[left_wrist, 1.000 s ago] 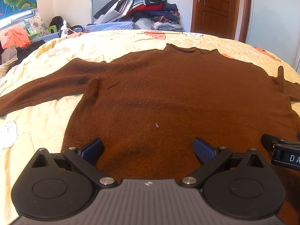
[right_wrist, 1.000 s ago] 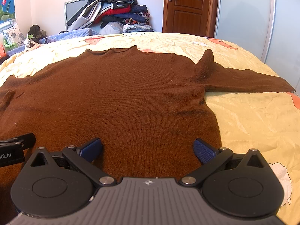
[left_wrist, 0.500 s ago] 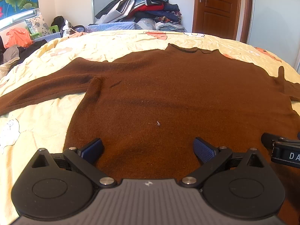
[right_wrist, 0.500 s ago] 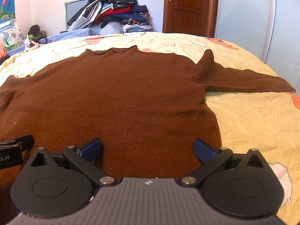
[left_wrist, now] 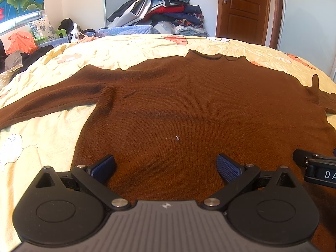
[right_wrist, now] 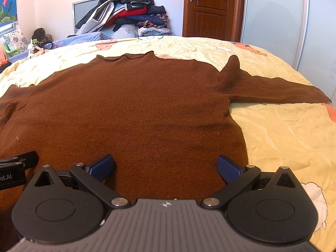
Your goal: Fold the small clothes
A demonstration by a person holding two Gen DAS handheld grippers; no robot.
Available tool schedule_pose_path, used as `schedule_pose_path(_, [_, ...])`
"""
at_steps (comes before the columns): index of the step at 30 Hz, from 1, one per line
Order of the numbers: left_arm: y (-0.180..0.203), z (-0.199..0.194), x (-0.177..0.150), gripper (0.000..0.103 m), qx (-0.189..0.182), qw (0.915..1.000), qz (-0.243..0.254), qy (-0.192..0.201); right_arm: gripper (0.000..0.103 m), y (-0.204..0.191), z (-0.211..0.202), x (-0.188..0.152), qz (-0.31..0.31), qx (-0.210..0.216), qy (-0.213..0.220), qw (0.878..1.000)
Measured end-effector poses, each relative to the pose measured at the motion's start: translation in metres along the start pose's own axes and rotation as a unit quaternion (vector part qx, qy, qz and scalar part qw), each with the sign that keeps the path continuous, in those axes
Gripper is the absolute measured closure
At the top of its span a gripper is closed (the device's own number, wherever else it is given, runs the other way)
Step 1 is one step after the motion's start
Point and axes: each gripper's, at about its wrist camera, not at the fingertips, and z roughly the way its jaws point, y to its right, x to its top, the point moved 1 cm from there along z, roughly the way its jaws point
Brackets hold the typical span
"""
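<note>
A brown knit sweater [left_wrist: 189,105] lies flat on the yellow bedspread [left_wrist: 52,130], collar away from me, both sleeves spread out to the sides. It also shows in the right wrist view [right_wrist: 136,109]. My left gripper [left_wrist: 166,167] is open and empty, just above the sweater's near hem on its left half. My right gripper [right_wrist: 166,167] is open and empty above the hem on the right half. The right sleeve [right_wrist: 279,90] reaches toward the bed's right edge. Each gripper's tip shows in the other's view.
A pile of clothes [left_wrist: 163,8] is stacked against the far wall beyond the bed. A wooden door [left_wrist: 243,10] stands at the back right, and a sliding wardrobe panel [right_wrist: 277,21] to the right. More clothes and a pillow [left_wrist: 40,28] lie at the far left.
The left wrist view has risen and tilted slightly, so the sweater sits a little lower in frame. The right gripper is almost still. Both stay open.
</note>
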Motion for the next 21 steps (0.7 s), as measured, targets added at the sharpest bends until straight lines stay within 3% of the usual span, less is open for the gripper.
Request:
schedule_pose_path(11, [0.000, 0.000, 0.000, 0.000, -0.001, 1.0000, 0.000, 0.000, 0.000, -0.001, -0.001, 0.001, -0.002, 0.001, -0.003, 1.000])
schedule_pose_path(14, [0.000, 0.000, 0.000, 0.000, -0.001, 1.0000, 0.000, 0.000, 0.000, 0.011, -0.004, 0.008, -0.006, 0.053, -0.017, 0.998])
schedule_pose_path(17, [0.000, 0.000, 0.000, 0.000, 0.000, 1.0000, 0.000, 0.000, 0.000, 0.057, -0.017, 0.026, 0.079, 0.123, 0.017, 0.989])
schedule_pose_path(21, [0.000, 0.000, 0.000, 0.000, 0.000, 1.0000, 0.000, 0.000, 0.000, 0.151, -0.031, 0.050, 0.197, 0.124, 0.119, 0.965])
